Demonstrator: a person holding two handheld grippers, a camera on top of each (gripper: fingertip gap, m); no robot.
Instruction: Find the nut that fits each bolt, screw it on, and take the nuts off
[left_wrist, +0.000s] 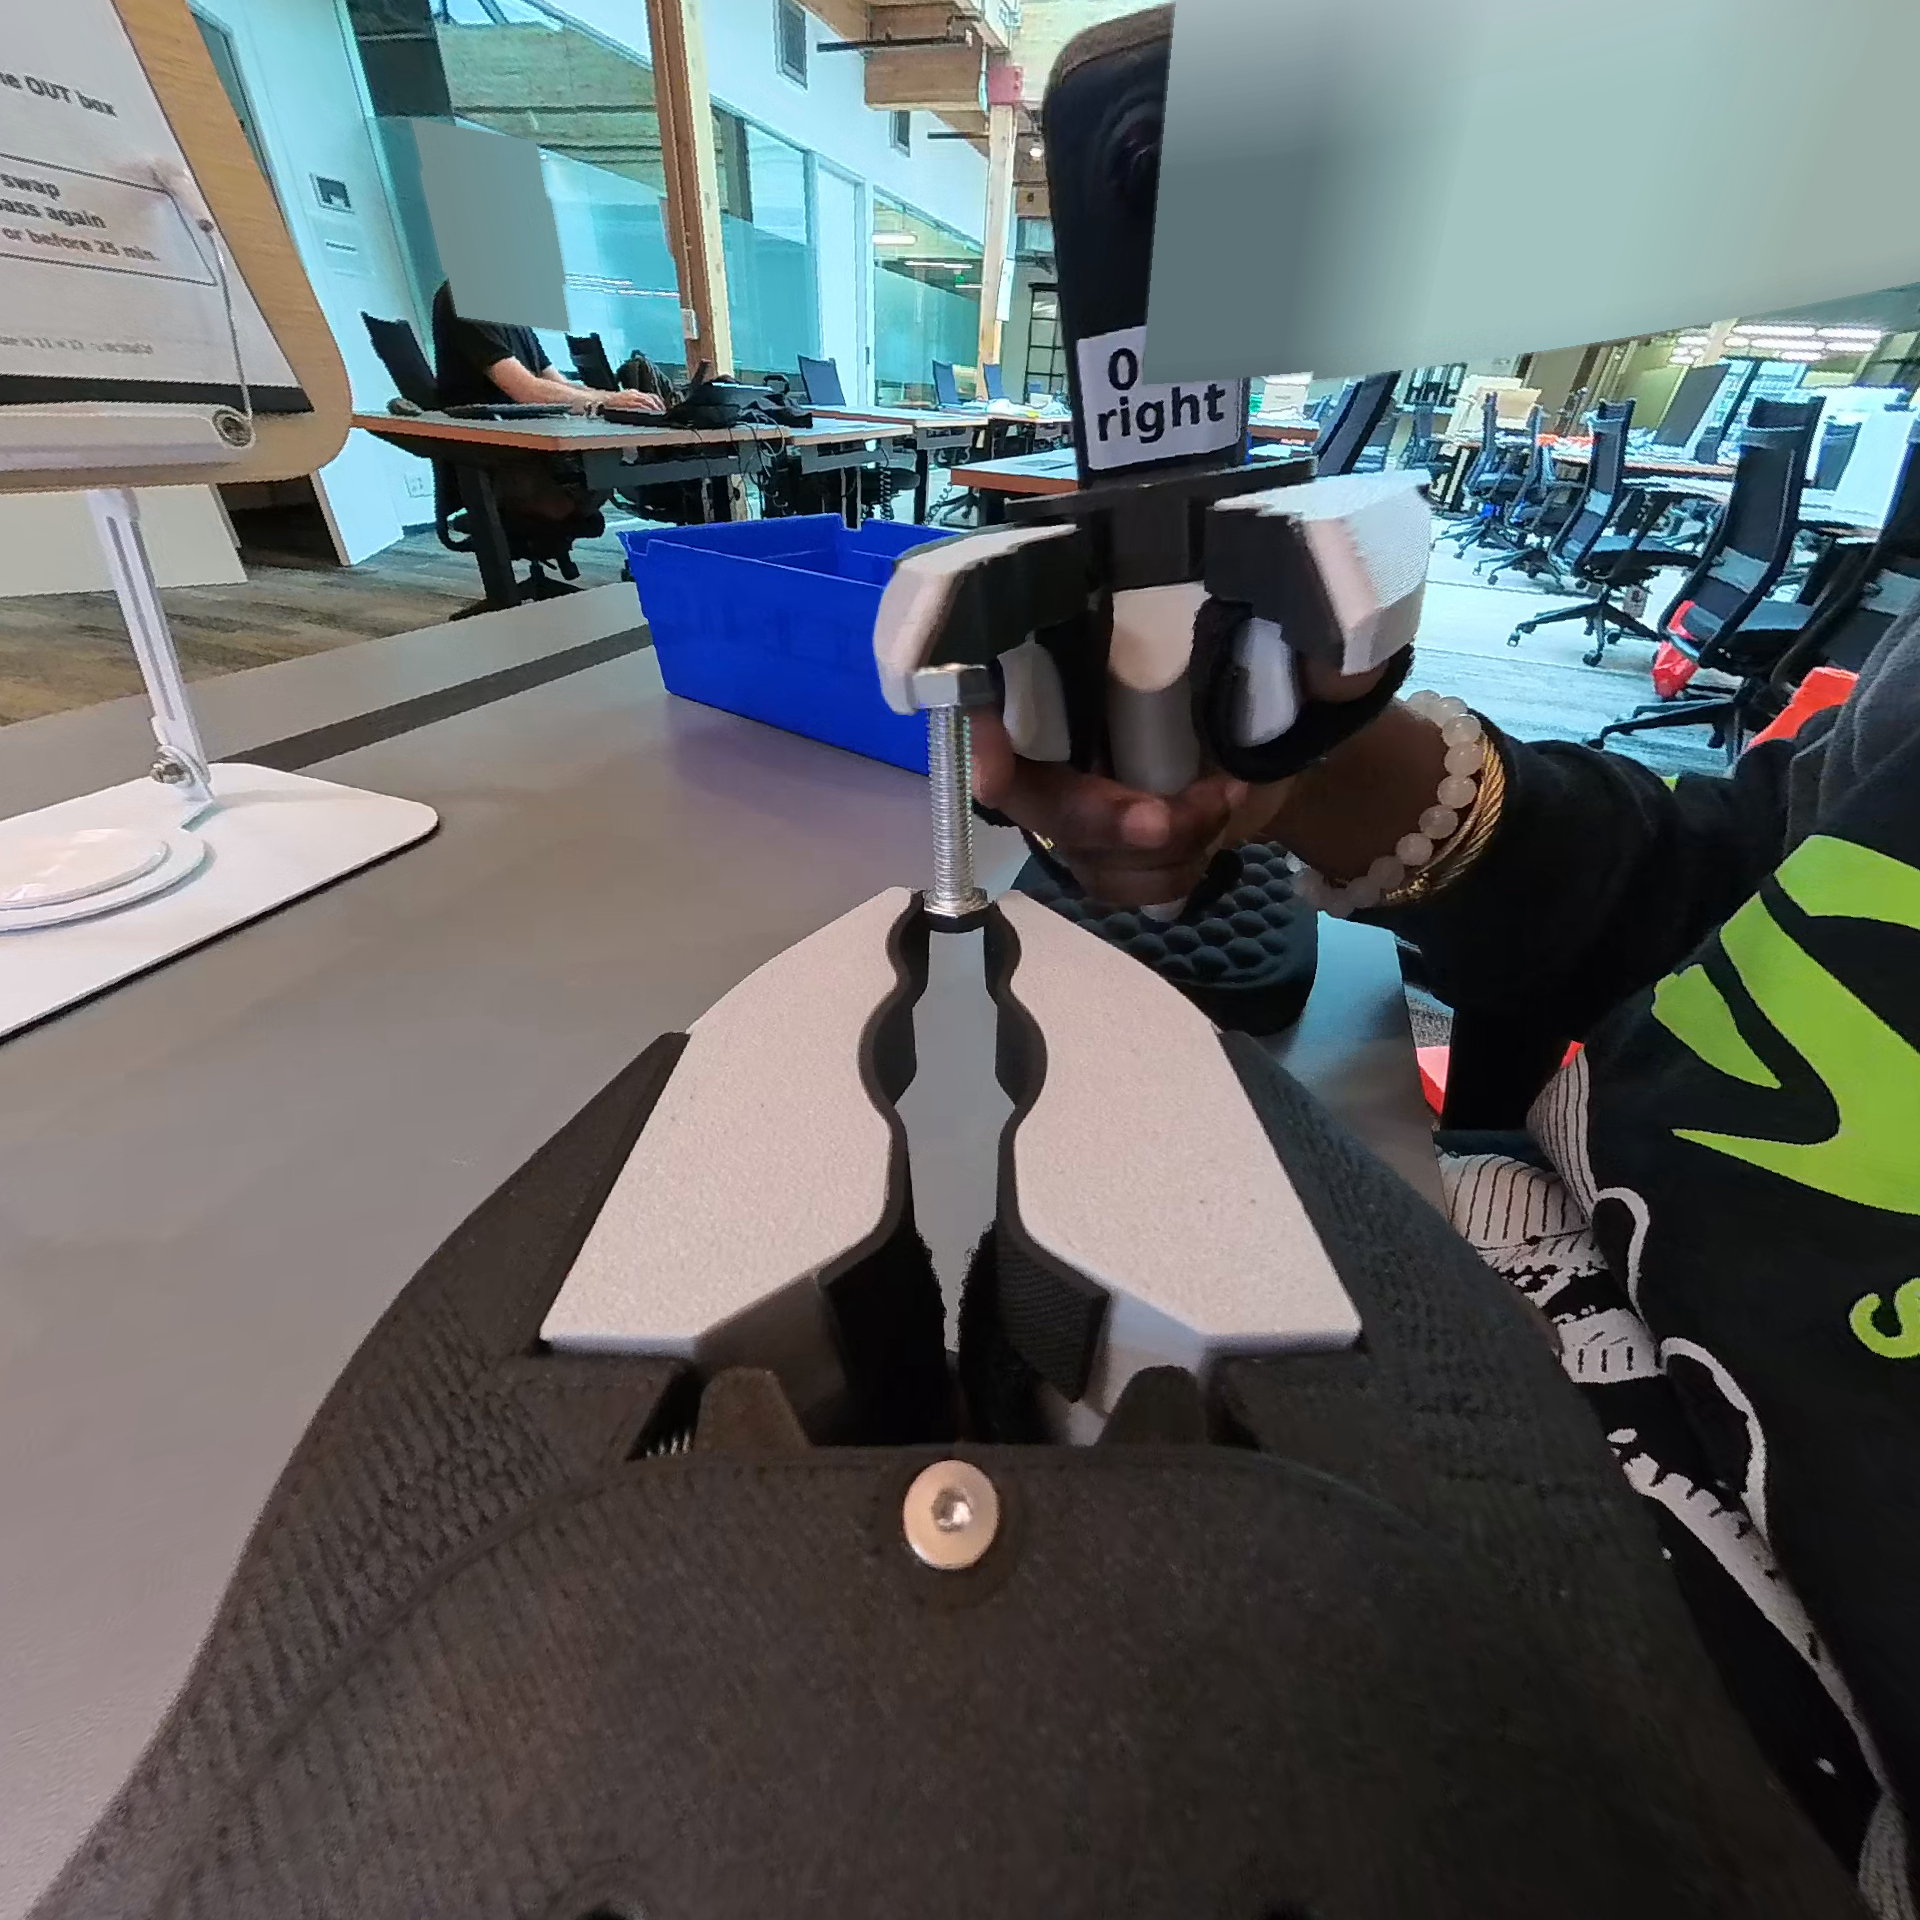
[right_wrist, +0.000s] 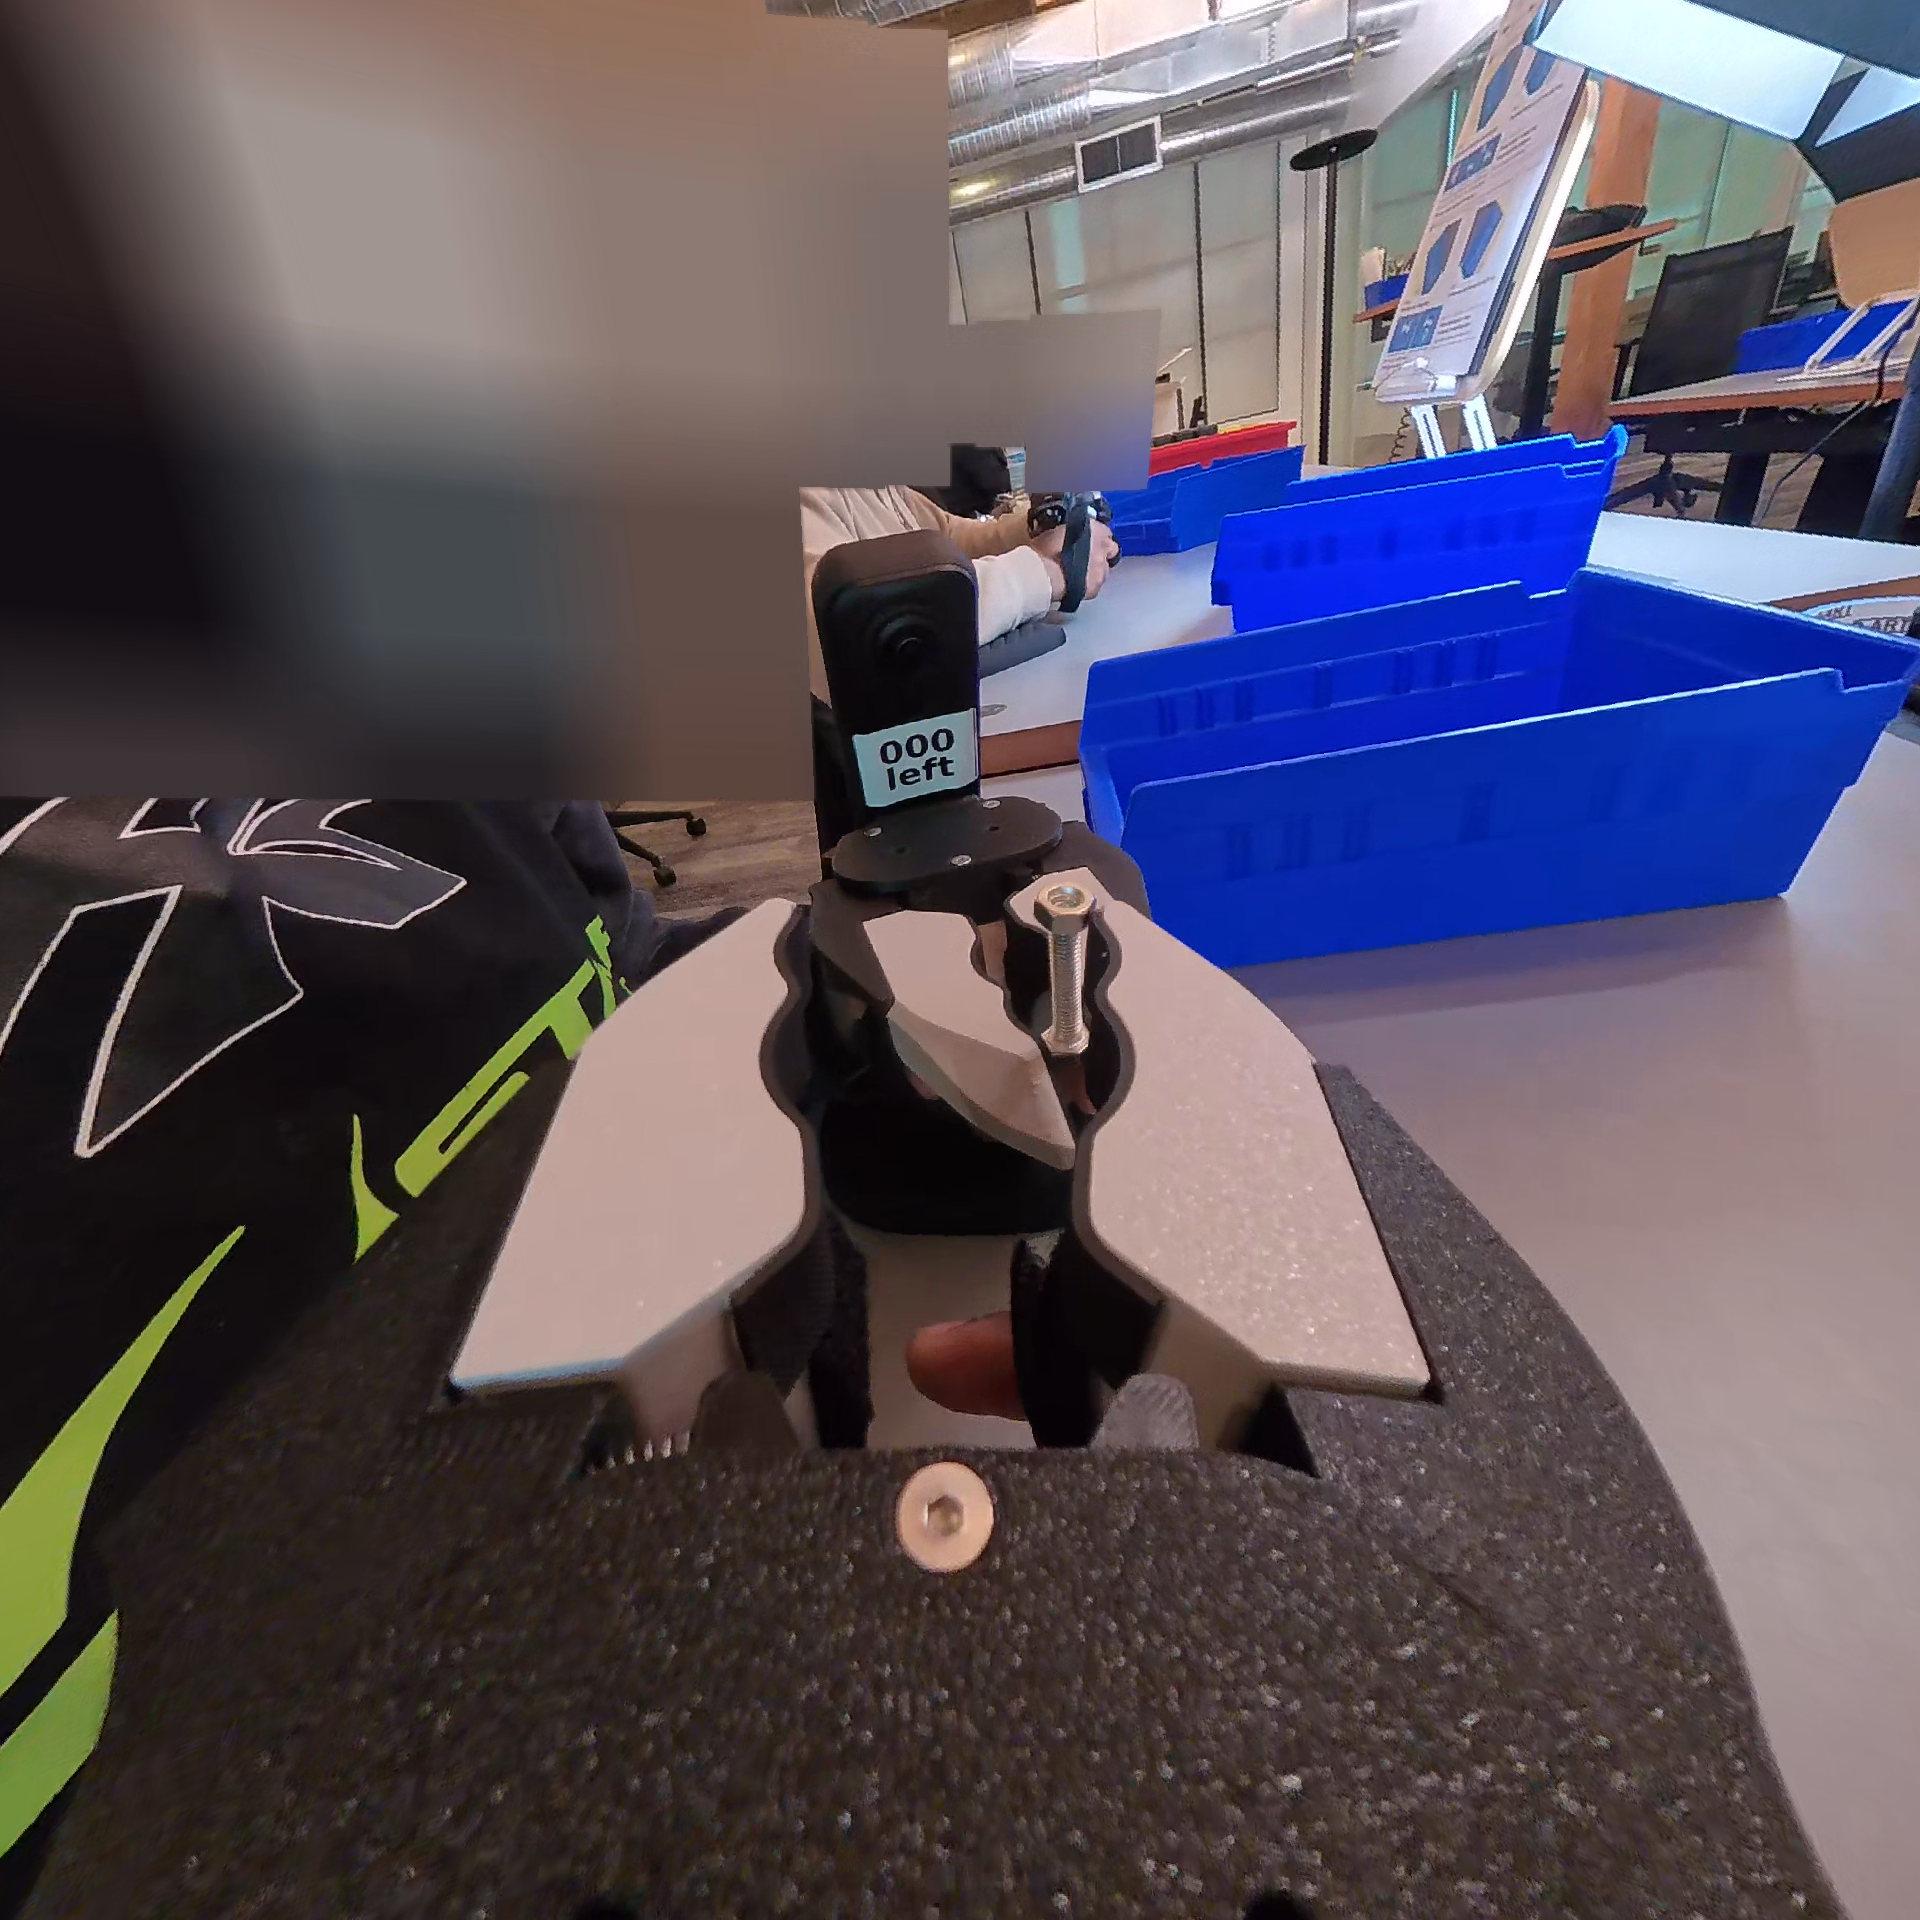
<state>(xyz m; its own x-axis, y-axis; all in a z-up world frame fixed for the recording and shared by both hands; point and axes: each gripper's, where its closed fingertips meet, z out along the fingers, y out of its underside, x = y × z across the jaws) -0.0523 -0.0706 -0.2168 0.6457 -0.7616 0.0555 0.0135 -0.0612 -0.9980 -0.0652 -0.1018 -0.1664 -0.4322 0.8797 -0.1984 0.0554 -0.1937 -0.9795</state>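
A silver bolt (left_wrist: 951, 800) stands upright above the grey table (left_wrist: 416, 1039). My left gripper (left_wrist: 956, 920) is shut on a dark nut (left_wrist: 957, 914) at the bolt's lower end. The bolt's silver hex top (left_wrist: 951, 686) touches one fingertip of my right gripper (left_wrist: 1143, 644), whose jaws stand wide apart. In the right wrist view the bolt (right_wrist: 1065, 982) lies against the inner side of the right-hand finger (right_wrist: 1226, 1143) of my open right gripper (right_wrist: 951, 935). The left gripper (right_wrist: 1055, 1070) shows between those fingers, holding the bolt's far end.
A blue bin (left_wrist: 769, 613) (right_wrist: 1455, 810) stands on the table behind the grippers, with a second blue bin (right_wrist: 1403, 530) farther back. A white stand with a sign (left_wrist: 156, 831) is at the left. A black textured pad (left_wrist: 1226, 956) lies under the person's right hand.
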